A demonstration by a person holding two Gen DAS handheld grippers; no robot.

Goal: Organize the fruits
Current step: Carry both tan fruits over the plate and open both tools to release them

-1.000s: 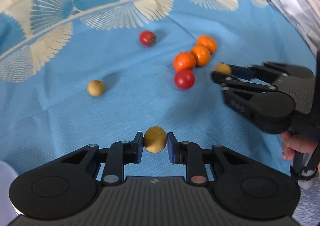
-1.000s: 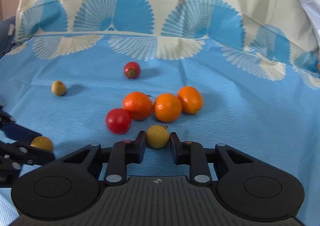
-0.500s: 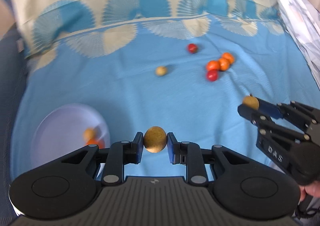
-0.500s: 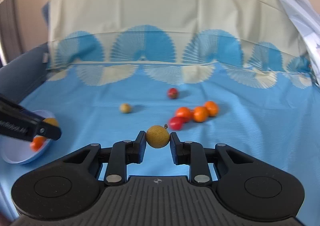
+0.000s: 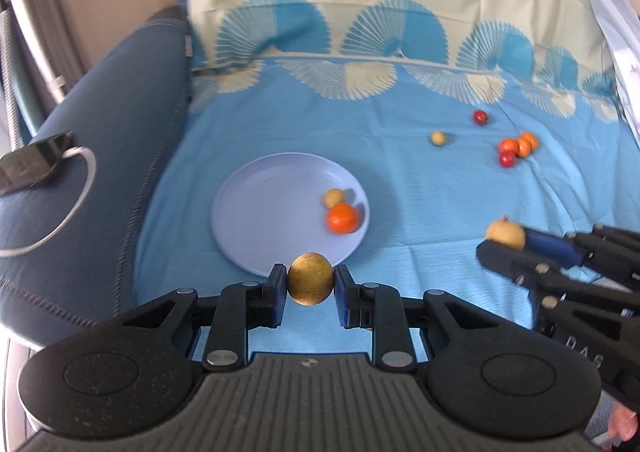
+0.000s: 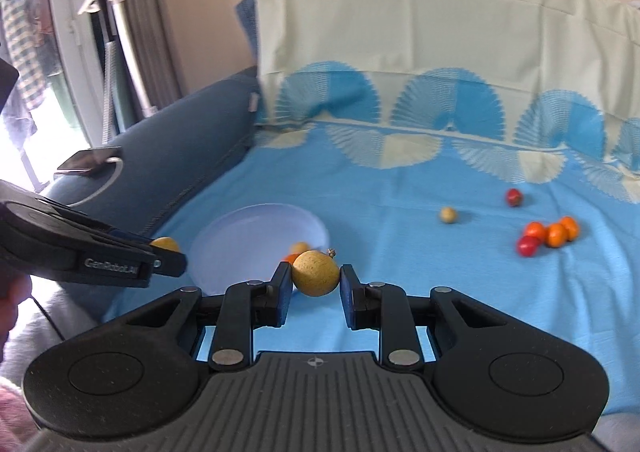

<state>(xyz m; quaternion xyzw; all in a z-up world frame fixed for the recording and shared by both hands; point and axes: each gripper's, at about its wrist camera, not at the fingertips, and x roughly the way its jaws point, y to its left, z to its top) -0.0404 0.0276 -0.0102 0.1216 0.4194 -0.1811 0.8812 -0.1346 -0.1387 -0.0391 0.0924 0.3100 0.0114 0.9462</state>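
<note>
My left gripper [image 5: 310, 284] is shut on a small tan-yellow fruit [image 5: 310, 278], held just before the near rim of the lavender plate [image 5: 260, 212]. The plate holds an orange [image 5: 342, 218] and a tan fruit [image 5: 334, 197]. My right gripper [image 6: 315, 280] is shut on a similar yellow fruit [image 6: 315, 273], right of the plate [image 6: 248, 236]; it also shows in the left wrist view [image 5: 505, 241]. On the blue cloth far right lie a tan fruit [image 5: 438, 138], a red tomato [image 5: 480, 116], three oranges [image 5: 519, 143] and another tomato [image 5: 507, 158].
A dark blue cushioned armrest [image 5: 100, 140] runs along the left with a phone [image 5: 32, 162] on it. A pale pillow [image 6: 440, 64] stands at the back. Crumpled plastic [image 5: 612, 24] is at the far right. Curtains and a window [image 6: 48, 32] are at left.
Both grippers have pulled back and swung left from the fruit cluster toward the plate, each still holding its fruit. The plate now sits centred in front of the left gripper.
</note>
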